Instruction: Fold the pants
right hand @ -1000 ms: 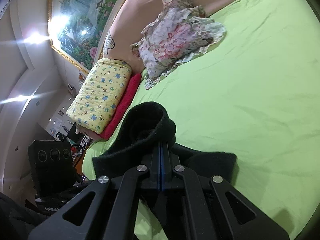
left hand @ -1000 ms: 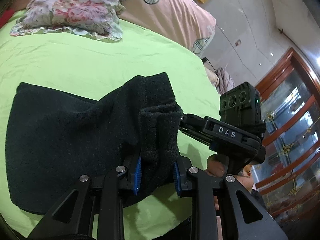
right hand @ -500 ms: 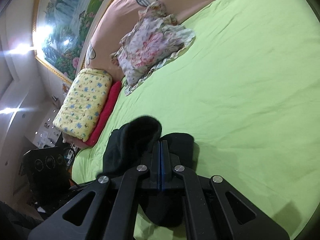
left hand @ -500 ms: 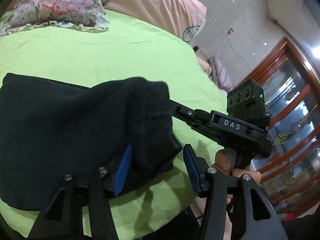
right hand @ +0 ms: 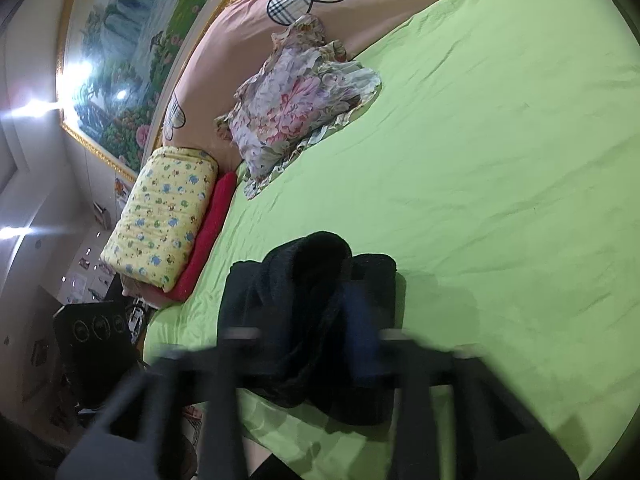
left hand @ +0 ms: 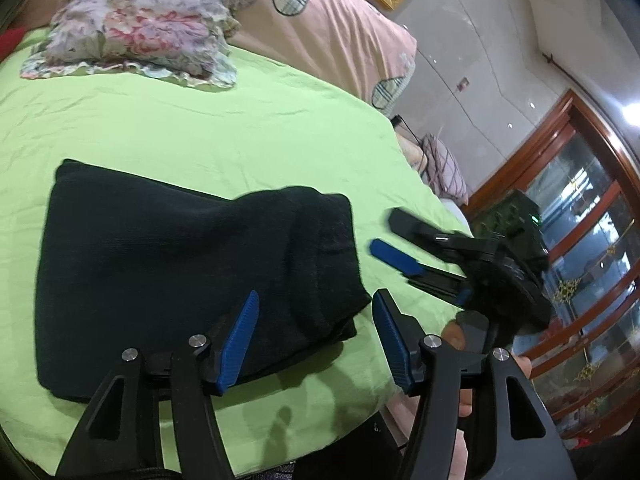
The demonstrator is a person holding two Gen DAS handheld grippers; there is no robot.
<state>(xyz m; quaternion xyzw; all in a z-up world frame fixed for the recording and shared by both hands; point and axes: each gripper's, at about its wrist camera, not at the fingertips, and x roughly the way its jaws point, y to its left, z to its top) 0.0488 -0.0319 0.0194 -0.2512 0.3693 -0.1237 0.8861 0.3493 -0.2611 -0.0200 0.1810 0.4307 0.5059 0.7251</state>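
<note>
The black pants (left hand: 168,276) lie folded in a thick bundle on the green bed sheet (left hand: 200,132). My left gripper (left hand: 316,336) is open and empty, its blue pads astride the bundle's near right corner. My right gripper (left hand: 384,236) shows in the left wrist view just right of the bundle, open, its jaws apart and clear of the cloth. In the right wrist view the pants (right hand: 316,300) lie between the blurred, spread fingers of my right gripper (right hand: 320,344).
A floral pillow (left hand: 136,28) and a pink headboard cushion (left hand: 332,28) lie at the far side of the bed. A yellow quilt (right hand: 160,216) on a red cushion (right hand: 204,240) sits at the left. The bed edge (left hand: 360,412) is near. A wooden glass cabinet (left hand: 580,240) stands right.
Both grippers have opened and let go of the pants. The raised fold has dropped flat onto the bundle. My right gripper has drawn back a little to the right.
</note>
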